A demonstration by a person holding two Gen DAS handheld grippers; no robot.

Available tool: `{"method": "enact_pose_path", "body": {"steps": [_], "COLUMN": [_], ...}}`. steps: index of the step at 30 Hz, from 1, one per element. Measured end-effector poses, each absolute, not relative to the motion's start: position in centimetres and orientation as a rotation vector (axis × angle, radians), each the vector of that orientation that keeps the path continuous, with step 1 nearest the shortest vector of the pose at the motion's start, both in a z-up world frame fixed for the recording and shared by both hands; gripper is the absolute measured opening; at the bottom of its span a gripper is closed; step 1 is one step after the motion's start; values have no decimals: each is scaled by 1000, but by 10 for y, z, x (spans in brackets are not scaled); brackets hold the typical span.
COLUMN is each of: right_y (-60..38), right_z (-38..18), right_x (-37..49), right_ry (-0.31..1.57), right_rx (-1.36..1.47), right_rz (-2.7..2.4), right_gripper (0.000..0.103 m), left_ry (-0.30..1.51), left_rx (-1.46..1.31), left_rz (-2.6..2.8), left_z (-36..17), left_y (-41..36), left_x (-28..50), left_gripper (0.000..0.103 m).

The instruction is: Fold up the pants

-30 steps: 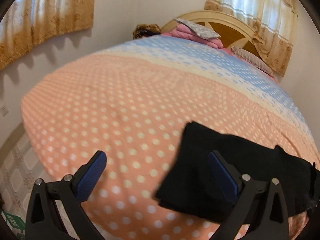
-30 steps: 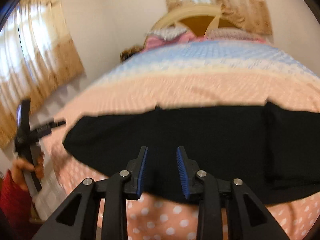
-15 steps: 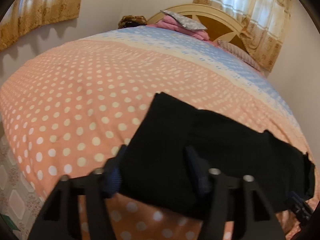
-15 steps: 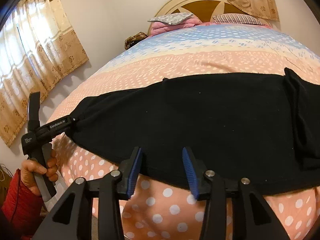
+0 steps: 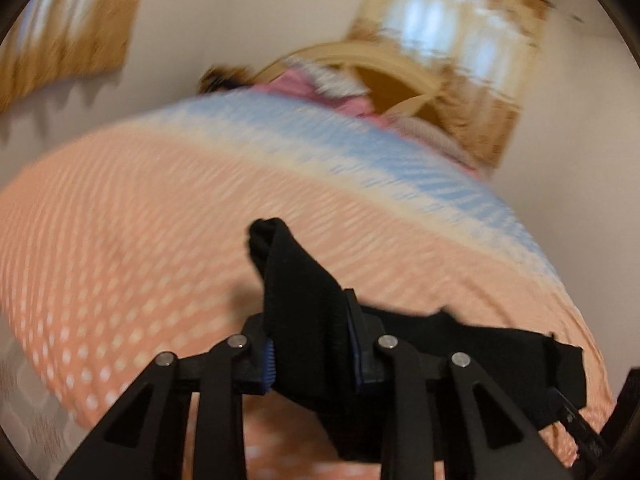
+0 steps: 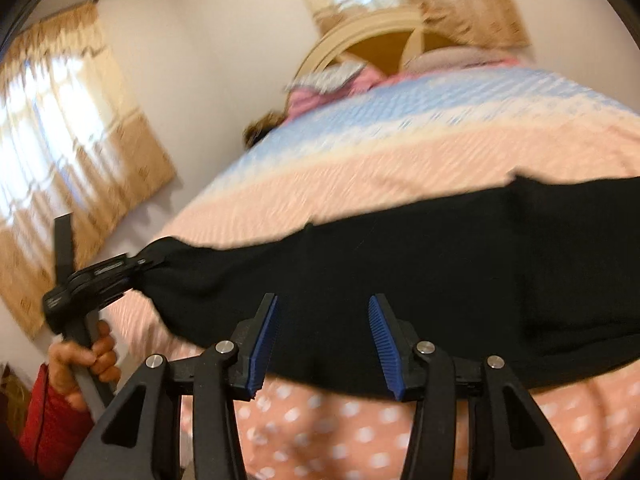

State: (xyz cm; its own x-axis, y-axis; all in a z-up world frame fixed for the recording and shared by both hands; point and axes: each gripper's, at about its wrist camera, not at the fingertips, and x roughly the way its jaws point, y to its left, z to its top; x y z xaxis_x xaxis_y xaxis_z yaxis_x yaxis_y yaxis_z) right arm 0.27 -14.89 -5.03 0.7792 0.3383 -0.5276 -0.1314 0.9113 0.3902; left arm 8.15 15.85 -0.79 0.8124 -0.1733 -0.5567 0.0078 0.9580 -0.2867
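The pants (image 6: 420, 264) lie across the near part of the bed (image 6: 400, 160), their left end pinched between the fingers of the left gripper (image 5: 310, 344) and raised off the bedspread. The right gripper (image 6: 324, 344) sits at the pants' near edge, jaws apart. Pillows (image 6: 332, 80) rest against the headboard (image 6: 384, 28) behind.

A big bed (image 6: 400, 168) fills the room, with a spotty cover, peach near us and blue farther back. A round wooden headboard (image 6: 384, 40) stands against pale walls (image 6: 208, 60). Yellow curtains (image 6: 68, 128) glow with daylight. Pink things, maybe pillows (image 5: 304, 88), lie by the headboard.
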Motion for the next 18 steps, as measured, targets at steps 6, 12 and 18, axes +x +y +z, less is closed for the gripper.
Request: {"method": "enact_pose_path", "body": {"steps": [6,12,18], "right_y": [-219,-270,-279], "right_z": [-43,-43,-37], "right_x": [-6,-16,-19], "right_ry": [584,570,547], "right_rx": [503,627,681], "right_rz": [121,64,162], "right_gripper": [48,48,49], "left_ry": [483,511,600], "left_rx": [-113,53,156], "left_rz": [-351,-557,-579], "left_z": [40,14,-41], "left_y": [57,-40,-73], "left_x": [67,53,45], "left_gripper": [29,29,29]}}
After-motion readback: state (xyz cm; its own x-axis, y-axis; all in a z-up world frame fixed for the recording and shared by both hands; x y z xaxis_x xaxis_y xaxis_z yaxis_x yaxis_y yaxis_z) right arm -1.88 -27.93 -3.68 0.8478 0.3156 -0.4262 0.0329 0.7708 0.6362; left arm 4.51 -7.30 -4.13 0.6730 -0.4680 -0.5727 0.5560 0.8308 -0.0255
